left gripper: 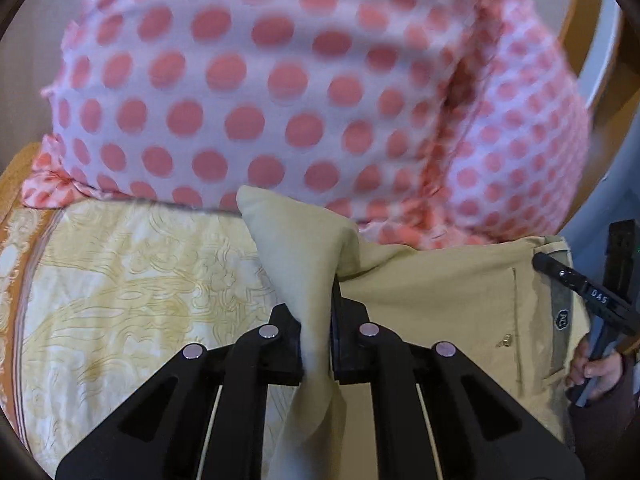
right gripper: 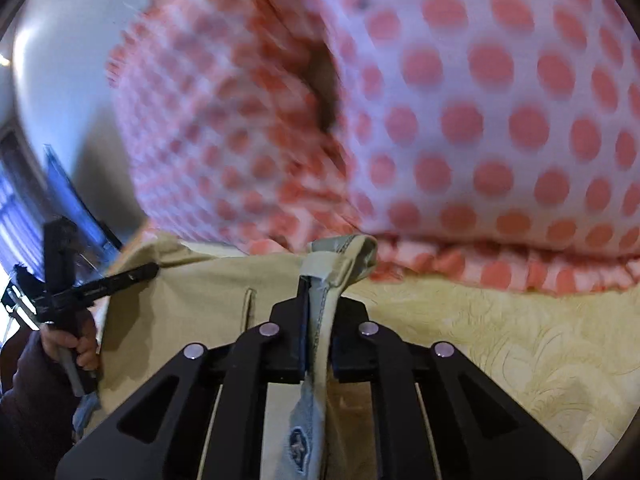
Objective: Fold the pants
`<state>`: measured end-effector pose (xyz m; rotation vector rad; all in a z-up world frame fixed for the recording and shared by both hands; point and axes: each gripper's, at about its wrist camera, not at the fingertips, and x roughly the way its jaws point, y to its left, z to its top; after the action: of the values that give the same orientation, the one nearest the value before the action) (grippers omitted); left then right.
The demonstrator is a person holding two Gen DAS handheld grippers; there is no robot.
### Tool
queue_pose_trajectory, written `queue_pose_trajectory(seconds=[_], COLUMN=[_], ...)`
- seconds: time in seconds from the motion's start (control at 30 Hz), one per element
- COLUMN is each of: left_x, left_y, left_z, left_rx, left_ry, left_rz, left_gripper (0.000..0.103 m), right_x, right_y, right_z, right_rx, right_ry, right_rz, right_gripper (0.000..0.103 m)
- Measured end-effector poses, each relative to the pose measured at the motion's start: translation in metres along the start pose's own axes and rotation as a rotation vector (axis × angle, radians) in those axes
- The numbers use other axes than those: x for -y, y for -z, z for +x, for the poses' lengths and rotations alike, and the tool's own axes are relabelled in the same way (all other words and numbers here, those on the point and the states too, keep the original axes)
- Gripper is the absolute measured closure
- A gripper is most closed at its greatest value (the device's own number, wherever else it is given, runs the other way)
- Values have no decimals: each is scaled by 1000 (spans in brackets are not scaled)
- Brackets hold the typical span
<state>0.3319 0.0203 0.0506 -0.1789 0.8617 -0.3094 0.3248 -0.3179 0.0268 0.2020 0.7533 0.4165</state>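
The beige cotton pants [left gripper: 440, 296] lie on the bed with the cream, gold-patterned cover [left gripper: 120, 280], close to the big white pillow with pink dots [left gripper: 260, 100]. The black left gripper [left gripper: 316, 312] has its jaws clamped on a bunched fold of the pants. The black right gripper [right gripper: 318, 300] has its jaws clamped on the stitched waistband edge. Both pinched parts are raised off the bed.
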Motion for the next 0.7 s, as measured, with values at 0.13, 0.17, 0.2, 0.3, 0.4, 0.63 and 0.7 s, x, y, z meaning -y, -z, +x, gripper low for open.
queue_pose_trajectory(seconds=[0.13,0.17,0.2,0.3,0.4,0.63,0.7], left_x=[-12,-16,-22,-30,-32,-11,2], left_y=[14,14,14,16,21,44,53], left_z=[9,4,-5,-29,-50,-80,-89], left_rx=[-46,-52,-46,-11,19,23,26], left_ry=[-12,-14,-17,-46,-64,-45,-15], left_rz=[-4,-14,-20,-13,-8,95,137], left_gripper=[84,80,80,72,53,51,51], right_x=[19,22,27,32,27,5,-4], right_y=[31,35,40,55,76,93,92], right_z=[21,15,5,-20,-23,-43,-60], right_rx=[-143,-135,-125,-102,-174,-135,-96], right_ry=[47,27,4,-17,-6,15,2], right_rz=[87,109,150,201,198,144,138], right_gripper=[54,49,37,35,46,88,91])
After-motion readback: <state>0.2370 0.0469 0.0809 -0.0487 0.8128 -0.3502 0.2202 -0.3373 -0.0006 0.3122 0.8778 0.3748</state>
